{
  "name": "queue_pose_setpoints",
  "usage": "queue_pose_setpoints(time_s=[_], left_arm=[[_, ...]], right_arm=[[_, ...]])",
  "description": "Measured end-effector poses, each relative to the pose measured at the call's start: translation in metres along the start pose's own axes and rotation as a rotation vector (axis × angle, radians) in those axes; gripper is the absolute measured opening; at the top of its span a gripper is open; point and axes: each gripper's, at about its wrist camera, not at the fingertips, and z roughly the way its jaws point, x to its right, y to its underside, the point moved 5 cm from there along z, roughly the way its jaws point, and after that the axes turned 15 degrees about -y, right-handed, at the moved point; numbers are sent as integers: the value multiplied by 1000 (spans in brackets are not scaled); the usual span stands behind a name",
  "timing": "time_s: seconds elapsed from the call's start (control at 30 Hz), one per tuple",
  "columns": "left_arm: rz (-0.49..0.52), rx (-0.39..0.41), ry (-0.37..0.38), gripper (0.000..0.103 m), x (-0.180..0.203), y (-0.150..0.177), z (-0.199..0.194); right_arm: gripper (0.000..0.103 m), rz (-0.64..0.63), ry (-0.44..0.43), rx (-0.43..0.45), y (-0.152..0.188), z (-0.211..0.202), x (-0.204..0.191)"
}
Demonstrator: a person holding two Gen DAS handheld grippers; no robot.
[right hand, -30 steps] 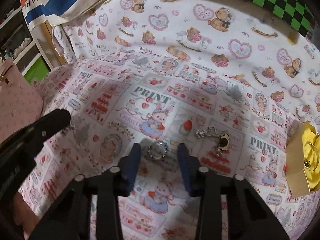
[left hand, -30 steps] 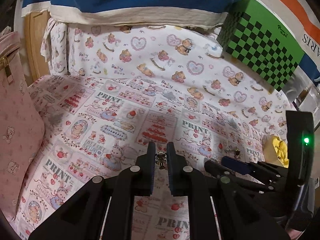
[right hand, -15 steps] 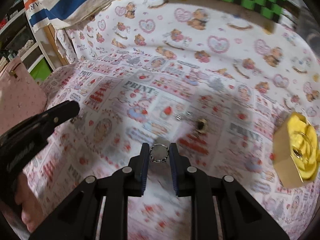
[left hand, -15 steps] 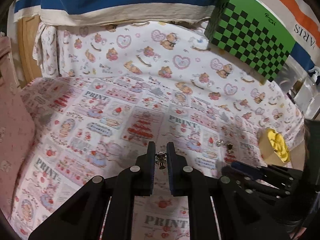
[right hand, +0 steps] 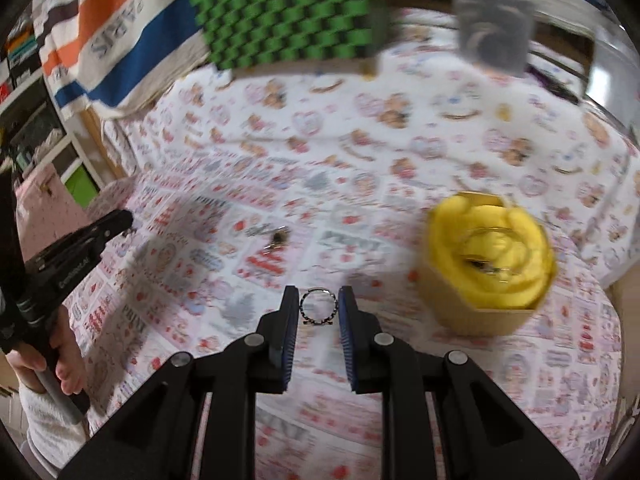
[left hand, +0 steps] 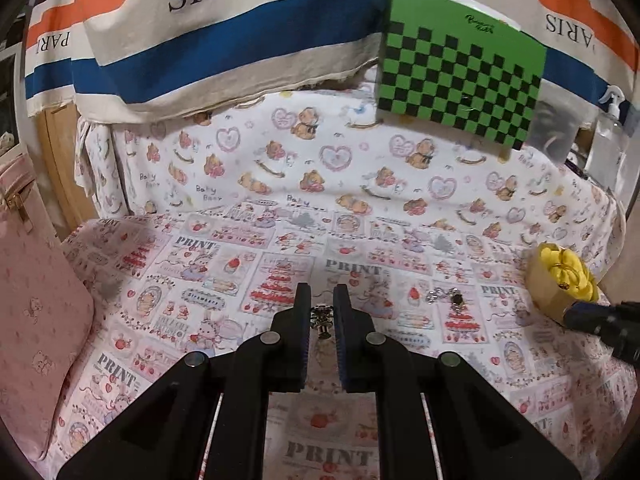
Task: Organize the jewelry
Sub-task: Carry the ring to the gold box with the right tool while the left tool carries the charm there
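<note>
Since a second ago we've lifted the ring (right hand: 318, 307) off the printed cloth (right hand: 360, 184) and swung toward the yellow-lined box (right hand: 488, 258), which now sits just right of our right gripper (right hand: 319, 304), jaws pinched on that ring. Our left gripper (left hand: 322, 310) is clamped on a small silver charm (left hand: 322, 319). One more trinket (left hand: 450, 297) lies on the cloth.

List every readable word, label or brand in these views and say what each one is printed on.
"PARIS": striped cloth, seen upside down, repeated at both edges.
"PRINT": patchwork tablecloth, repeated on several panels.
"Baby Bear": bear-print cloth.
Gold script on the green checkered box: too small to read.
Lettering on the left gripper body, right wrist view: blurred.
</note>
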Motion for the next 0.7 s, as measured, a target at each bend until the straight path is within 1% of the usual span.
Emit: queue_pose_setpoints(time_s=[0.07, 0.13, 0.27, 0.33, 0.37, 0.43, 0.47, 0.53, 0.63, 0.7], left_arm=[[-3, 9, 28, 10, 3, -2, -6], [-4, 16, 60, 10, 9, -7, -15], [20, 57, 116, 10, 31, -22, -40], [28, 59, 168, 10, 46, -31, -52], [24, 68, 192, 10, 53, -36, -58], [18, 112, 223, 10, 65, -47, -71], [17, 135, 235, 10, 71, -54, -78], [21, 154, 260, 10, 84, -64, -88], [38, 154, 298, 10, 110, -75, -94], [74, 146, 332, 10, 132, -77, -95]], right_arm=[[19, 31, -8, 22, -2, -12, 12], [19, 79, -34, 59, -6, -29, 28], [19, 96, -11, 142, -16, -57, 47], [19, 121, -17, 185, -21, -70, 59], [19, 132, -22, 198, -23, -75, 63], [19, 168, -41, 234, -27, -86, 75], [19, 174, -45, 246, -27, -88, 78], [19, 177, -45, 279, -30, -95, 85], [19, 192, -49, 299, -31, -96, 96], [19, 225, -61, 305, -28, -92, 108]])
